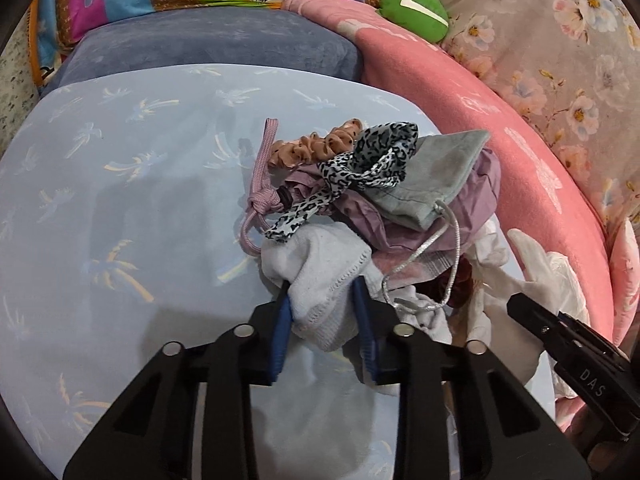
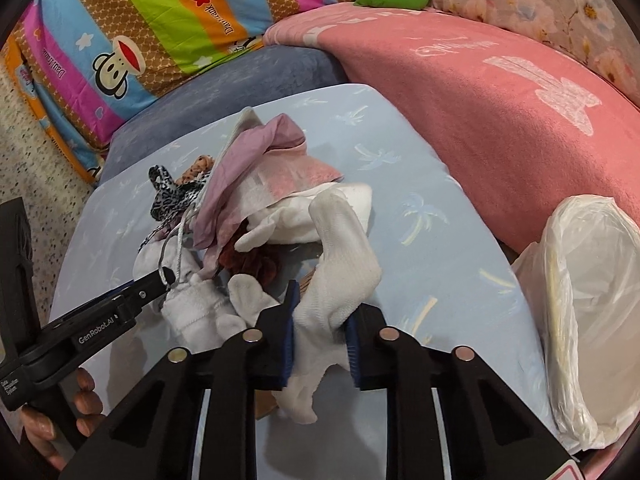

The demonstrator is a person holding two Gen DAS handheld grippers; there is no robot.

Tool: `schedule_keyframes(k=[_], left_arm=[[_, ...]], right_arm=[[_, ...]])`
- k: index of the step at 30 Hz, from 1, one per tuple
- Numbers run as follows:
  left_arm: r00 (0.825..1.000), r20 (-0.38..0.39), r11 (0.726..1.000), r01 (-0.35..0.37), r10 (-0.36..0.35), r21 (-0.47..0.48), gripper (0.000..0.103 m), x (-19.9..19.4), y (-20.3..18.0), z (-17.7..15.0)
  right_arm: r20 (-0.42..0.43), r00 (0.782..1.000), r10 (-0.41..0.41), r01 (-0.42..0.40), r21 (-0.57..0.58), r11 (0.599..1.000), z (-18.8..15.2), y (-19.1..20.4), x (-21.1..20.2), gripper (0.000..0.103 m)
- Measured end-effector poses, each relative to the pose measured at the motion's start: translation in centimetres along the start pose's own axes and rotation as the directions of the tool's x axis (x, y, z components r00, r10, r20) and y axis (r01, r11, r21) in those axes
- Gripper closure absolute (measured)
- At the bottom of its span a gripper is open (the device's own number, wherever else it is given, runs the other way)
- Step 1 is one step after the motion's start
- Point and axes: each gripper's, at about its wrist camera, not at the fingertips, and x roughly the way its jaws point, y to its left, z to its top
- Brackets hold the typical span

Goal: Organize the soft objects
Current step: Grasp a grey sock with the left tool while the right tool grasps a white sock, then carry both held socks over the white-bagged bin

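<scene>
A heap of soft items lies on the light blue palm-print surface [image 1: 120, 200]. It holds a peach scrunchie [image 1: 316, 146], a leopard-print ribbon [image 1: 360, 168], a grey drawstring pouch [image 1: 436, 176], mauve cloth [image 1: 480, 200], a pink cord [image 1: 260, 176] and a maroon scrunchie [image 2: 256, 264]. My left gripper [image 1: 324, 316] is shut on a white sock [image 1: 328, 272] at the heap's near edge. My right gripper [image 2: 322, 324] is shut on another white knit sock [image 2: 344, 264], whose toe end rises toward the heap. Each gripper also shows in the other's view: right gripper [image 1: 516, 304], left gripper [image 2: 170, 276].
A white plastic bag [image 2: 592, 300] stands open at the right. A pink blanket [image 2: 500, 120] curves round the far right side. Behind are a blue cushion [image 1: 208, 44], a striped cartoon pillow [image 2: 160, 20] and a green plush [image 1: 416, 8]. A hand [image 2: 44, 428] holds the left gripper.
</scene>
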Motion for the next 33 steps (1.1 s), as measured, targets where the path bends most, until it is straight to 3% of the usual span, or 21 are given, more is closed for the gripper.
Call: schedule_keyframes(k=[4, 16, 25, 33], left_arm=[[1.0, 0.011, 1.0, 0.0, 0.0, -0.005, 0.087, -1.0, 0.0, -0.2], [0.984, 0.15, 0.986, -0.111, 0.093, 0.121, 0.088, -7.4, -4.6, 0.8], [0.98, 0.198, 0.965, -0.049, -0.003, 0.257, 0.088, -9.2, -11.4, 0.6], [0.98, 0.169, 0.923, 0.031, -0.103, 0.383, 0.088, -7.8, -19.1, -0.8]], right_arm=[[0.016, 1.0, 0.02, -0.02, -0.001, 1.0, -0.1, 0.4, -0.9, 0.088], [0.148, 0.987, 0.055, -0.058, 0.016, 0.998, 1.3, -0.5, -7.5, 0.089], [0.246, 0.969, 0.029, -0.045, 0.061, 0.997, 1.2, -3.7, -12.9, 0.089], [0.291, 0.954, -0.066, 0.018, 0.166, 0.986, -0.1, -10.3, -16.0, 0.089]])
